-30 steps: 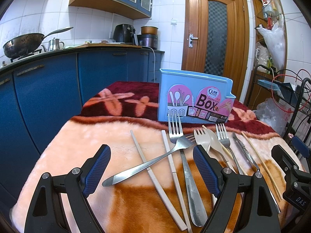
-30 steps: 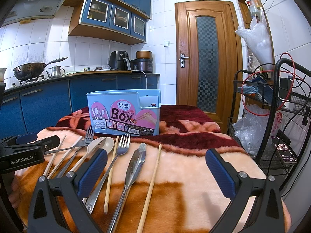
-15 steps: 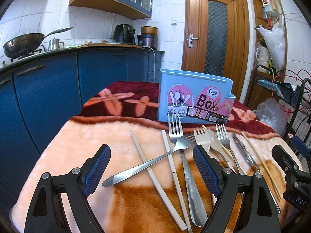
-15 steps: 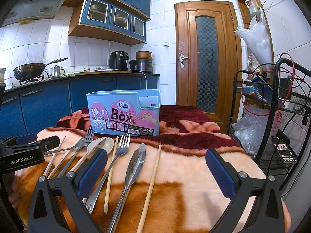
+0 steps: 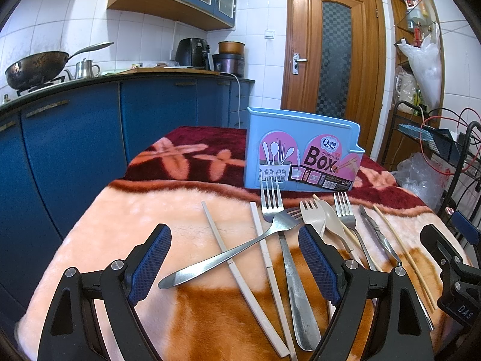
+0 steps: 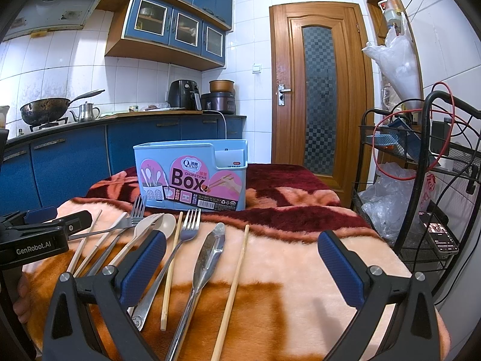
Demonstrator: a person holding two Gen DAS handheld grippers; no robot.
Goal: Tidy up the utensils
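Note:
A light blue chopstick box (image 5: 300, 150) stands upright at the far side of the blanket; it also shows in the right wrist view (image 6: 192, 174). In front of it lie metal forks (image 5: 272, 204), a crossed metal fork (image 5: 228, 255), white chopsticks (image 5: 240, 270), a beige plastic fork (image 5: 312, 216) and spoon (image 5: 333, 225), a metal knife (image 6: 209, 255) and wooden chopsticks (image 6: 234, 285). My left gripper (image 5: 234, 261) is open and empty above the crossed fork. My right gripper (image 6: 240, 267) is open and empty above the knife and a wooden chopstick.
A fuzzy orange and maroon blanket (image 5: 144, 216) covers the table. Blue kitchen cabinets (image 5: 75, 138) stand to the left. A black wire rack (image 6: 427, 180) with bags and cables stands close on the right. A wooden door (image 6: 318, 90) is behind.

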